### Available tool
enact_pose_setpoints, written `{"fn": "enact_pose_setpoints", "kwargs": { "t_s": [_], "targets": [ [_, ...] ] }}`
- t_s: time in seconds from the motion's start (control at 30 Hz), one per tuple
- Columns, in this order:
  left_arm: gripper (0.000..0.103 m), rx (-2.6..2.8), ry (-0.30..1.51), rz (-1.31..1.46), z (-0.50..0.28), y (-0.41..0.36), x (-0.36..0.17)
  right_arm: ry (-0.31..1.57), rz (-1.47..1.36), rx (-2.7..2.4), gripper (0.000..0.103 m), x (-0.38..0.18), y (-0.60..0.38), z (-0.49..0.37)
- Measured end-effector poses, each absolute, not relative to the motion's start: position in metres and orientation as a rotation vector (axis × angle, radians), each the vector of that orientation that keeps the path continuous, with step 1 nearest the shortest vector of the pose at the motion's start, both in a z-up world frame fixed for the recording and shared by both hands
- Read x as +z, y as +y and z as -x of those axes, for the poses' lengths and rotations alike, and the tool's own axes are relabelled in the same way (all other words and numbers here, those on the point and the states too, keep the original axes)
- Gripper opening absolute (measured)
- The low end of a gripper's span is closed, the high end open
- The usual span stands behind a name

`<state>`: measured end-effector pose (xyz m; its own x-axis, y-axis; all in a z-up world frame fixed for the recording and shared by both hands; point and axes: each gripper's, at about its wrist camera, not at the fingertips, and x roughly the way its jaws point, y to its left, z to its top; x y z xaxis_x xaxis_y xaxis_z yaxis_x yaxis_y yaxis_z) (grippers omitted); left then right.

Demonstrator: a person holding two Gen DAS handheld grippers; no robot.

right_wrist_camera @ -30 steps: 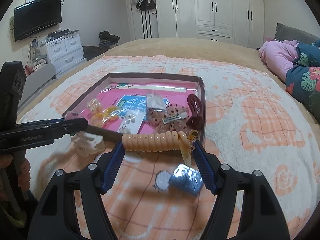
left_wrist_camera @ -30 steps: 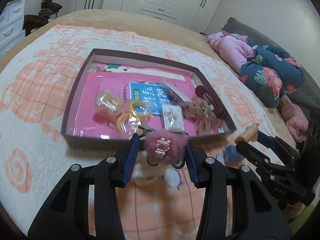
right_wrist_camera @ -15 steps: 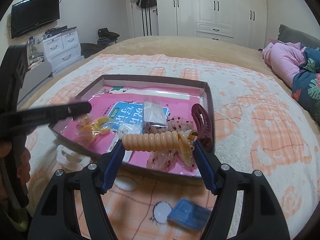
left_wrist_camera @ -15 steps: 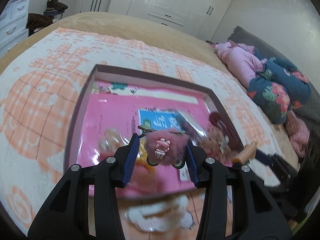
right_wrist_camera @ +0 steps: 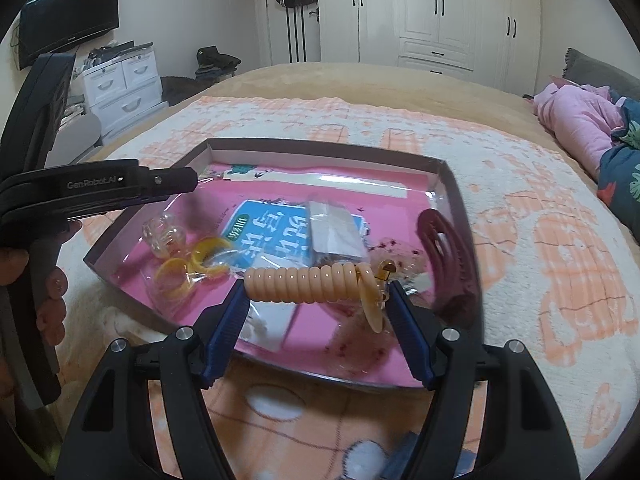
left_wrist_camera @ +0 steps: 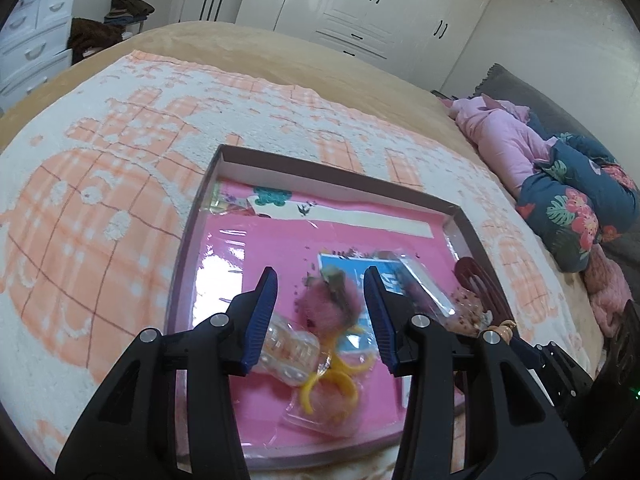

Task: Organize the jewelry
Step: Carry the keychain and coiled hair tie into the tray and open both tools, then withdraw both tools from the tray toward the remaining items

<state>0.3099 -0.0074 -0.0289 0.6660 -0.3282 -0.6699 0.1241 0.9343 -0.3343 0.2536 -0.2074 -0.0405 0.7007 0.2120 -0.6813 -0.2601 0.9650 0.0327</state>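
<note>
Only the right view shows the right tool (right_wrist_camera: 316,292) clamping the coil band (right_wrist_camera: 308,284); the left tool (left_wrist_camera: 320,300) gapes over the pompom (left_wrist_camera: 326,300).

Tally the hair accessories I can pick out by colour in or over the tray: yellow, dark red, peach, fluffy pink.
Yellow rings: 2
Dark red claw clip: 1
Peach spiral tie: 1
Pink fluffy clip: 1
Total: 5

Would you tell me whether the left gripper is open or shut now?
Open: the left gripper has its fingers apart, and the blurred pink fluffy clip sits loose between them.
</note>
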Motion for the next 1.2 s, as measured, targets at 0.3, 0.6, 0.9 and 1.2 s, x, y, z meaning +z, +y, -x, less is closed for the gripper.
{"fn": "enact_pose_setpoints", "kwargs": {
  "t_s": [0.3,0.6,0.9,1.2],
  "targets": [
    [0.035,-0.258,0.817,0.276,-0.312,-0.004,-0.036,0.783,0.073,0.262,0.07,-0.047,-0.193,-0.263],
    [0.043,-0.247,0.804,0.269,-0.303,-0.002,-0.034,0.741,0.078,0.264,0.08,-0.04,-0.195,-0.248],
    [0.065,-0.231,0.755,0.261,-0.278,0.001,-0.017,0.656,0.118,0.23,0.092,-0.019,-0.207,-0.214],
    [0.091,-0.197,0.685,0.258,-0.236,0.011,0.006,0.573,0.147,0.182,0.094,-0.004,-0.221,-0.177]
  ]
}}
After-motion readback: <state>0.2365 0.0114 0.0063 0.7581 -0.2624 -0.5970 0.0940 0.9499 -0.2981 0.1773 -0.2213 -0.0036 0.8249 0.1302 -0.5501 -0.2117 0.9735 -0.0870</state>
